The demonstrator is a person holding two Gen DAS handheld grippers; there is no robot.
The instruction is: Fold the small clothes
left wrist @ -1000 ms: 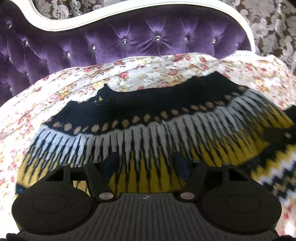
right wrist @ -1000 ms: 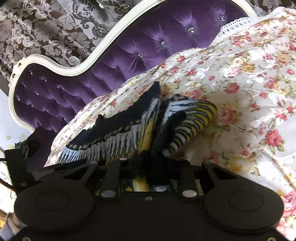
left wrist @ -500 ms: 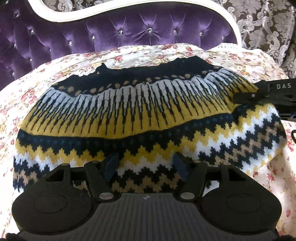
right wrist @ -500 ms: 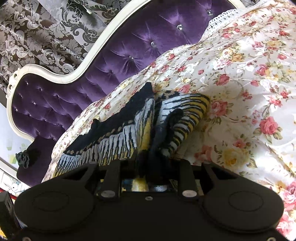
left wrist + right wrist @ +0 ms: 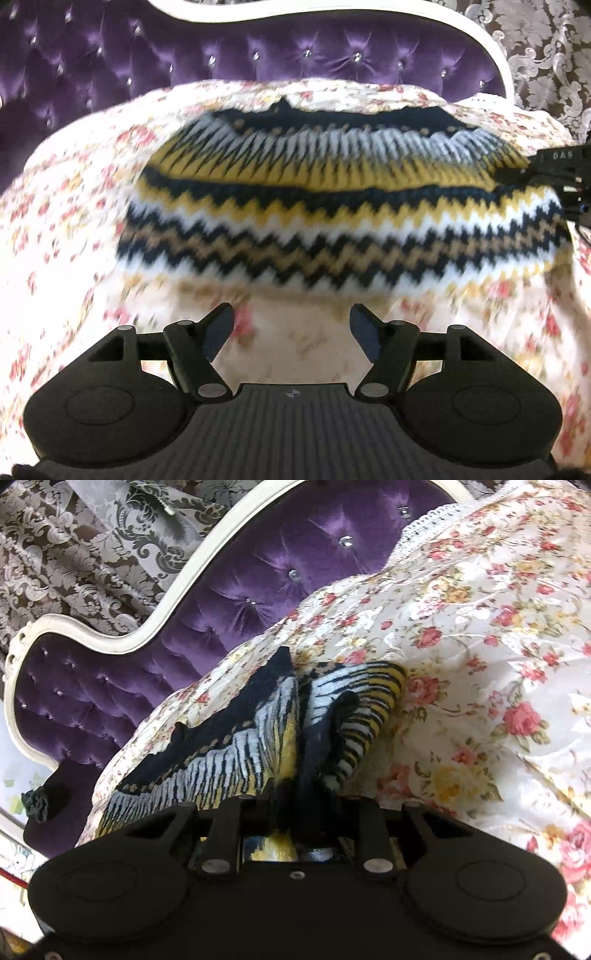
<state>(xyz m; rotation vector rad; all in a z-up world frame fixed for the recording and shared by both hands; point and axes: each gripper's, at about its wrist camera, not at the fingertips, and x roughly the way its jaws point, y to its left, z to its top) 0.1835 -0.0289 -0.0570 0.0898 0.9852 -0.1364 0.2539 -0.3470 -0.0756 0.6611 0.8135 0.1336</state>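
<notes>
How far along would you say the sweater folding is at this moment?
Done: the sweater lies doubled on the floral bedspread. In hand: the right gripper pinches its side edge; the left gripper is open, off the fabric. Left: probably releasing, perhaps another fold.

Purple tufted headboard [image 5: 258, 55], white frame [image 5: 110, 642], damask wallpaper [image 5: 74, 554], floral bedspread [image 5: 498, 627]

Folded zigzag-knit sweater [image 5: 343, 221] flat on the floral bedspread [image 5: 66, 206]
</notes>
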